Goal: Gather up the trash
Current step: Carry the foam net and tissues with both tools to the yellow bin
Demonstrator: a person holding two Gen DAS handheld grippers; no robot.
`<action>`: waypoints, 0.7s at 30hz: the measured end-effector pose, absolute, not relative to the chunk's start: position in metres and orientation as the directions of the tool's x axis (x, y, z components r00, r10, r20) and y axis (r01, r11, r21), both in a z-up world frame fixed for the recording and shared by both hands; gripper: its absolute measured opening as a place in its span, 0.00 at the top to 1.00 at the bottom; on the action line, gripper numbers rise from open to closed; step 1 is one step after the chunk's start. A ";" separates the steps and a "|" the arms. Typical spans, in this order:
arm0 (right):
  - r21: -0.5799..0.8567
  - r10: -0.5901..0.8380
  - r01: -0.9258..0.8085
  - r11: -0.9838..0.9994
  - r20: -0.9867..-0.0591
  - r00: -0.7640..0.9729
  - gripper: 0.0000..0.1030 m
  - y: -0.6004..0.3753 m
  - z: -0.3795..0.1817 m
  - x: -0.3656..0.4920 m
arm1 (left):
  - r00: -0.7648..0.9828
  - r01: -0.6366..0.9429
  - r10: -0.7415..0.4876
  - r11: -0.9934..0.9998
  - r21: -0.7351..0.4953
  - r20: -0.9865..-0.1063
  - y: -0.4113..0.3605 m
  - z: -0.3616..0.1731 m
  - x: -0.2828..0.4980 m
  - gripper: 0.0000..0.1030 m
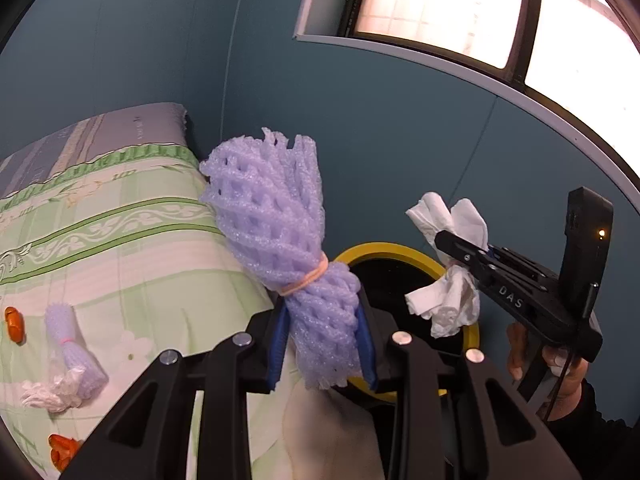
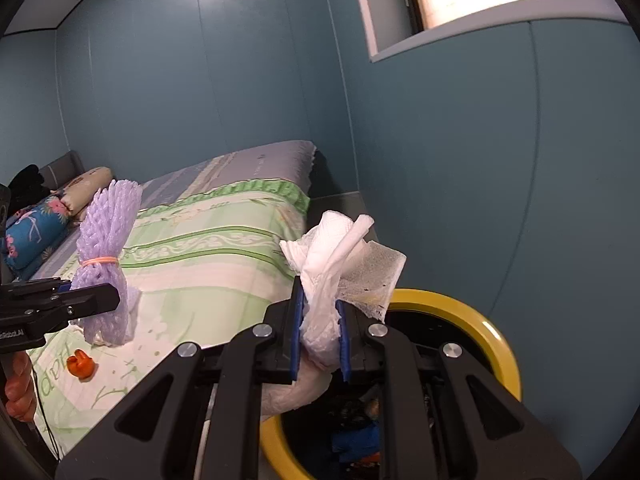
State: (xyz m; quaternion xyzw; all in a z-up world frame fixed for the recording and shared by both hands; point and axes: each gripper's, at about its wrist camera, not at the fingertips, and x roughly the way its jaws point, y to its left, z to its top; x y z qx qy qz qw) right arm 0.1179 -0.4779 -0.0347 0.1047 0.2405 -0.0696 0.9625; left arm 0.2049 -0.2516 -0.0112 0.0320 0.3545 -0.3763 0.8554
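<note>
My left gripper [image 1: 325, 344] is shut on a bundle of purple foam net [image 1: 276, 220] tied with a pink rubber band; the same purple foam net [image 2: 106, 248] shows in the right wrist view over the bed. My right gripper [image 2: 320, 336] is shut on a crumpled white tissue [image 2: 332, 256]; that tissue [image 1: 444, 264] and right gripper [image 1: 456, 250] appear in the left wrist view above the bin. The yellow-rimmed black bin [image 2: 472, 312] stands beside the bed, below both grippers; its yellow rim [image 1: 384, 250] shows behind the foam net.
The bed with a green patterned sheet [image 1: 120, 248] carries a second tied purple foam bundle [image 1: 70, 344], a white scrap [image 1: 44, 394] and orange peel pieces [image 1: 14, 324]. One orange piece [image 2: 82, 364] shows in the right view. Pillows [image 2: 36, 228] lie at the head. Blue walls close behind.
</note>
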 end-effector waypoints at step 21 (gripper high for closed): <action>0.153 -0.176 0.307 0.939 -0.553 0.815 0.87 -0.537 -0.082 0.127 | 0.376 0.762 -0.654 0.622 -0.183 -0.657 -0.342 -0.038 0.207 0.73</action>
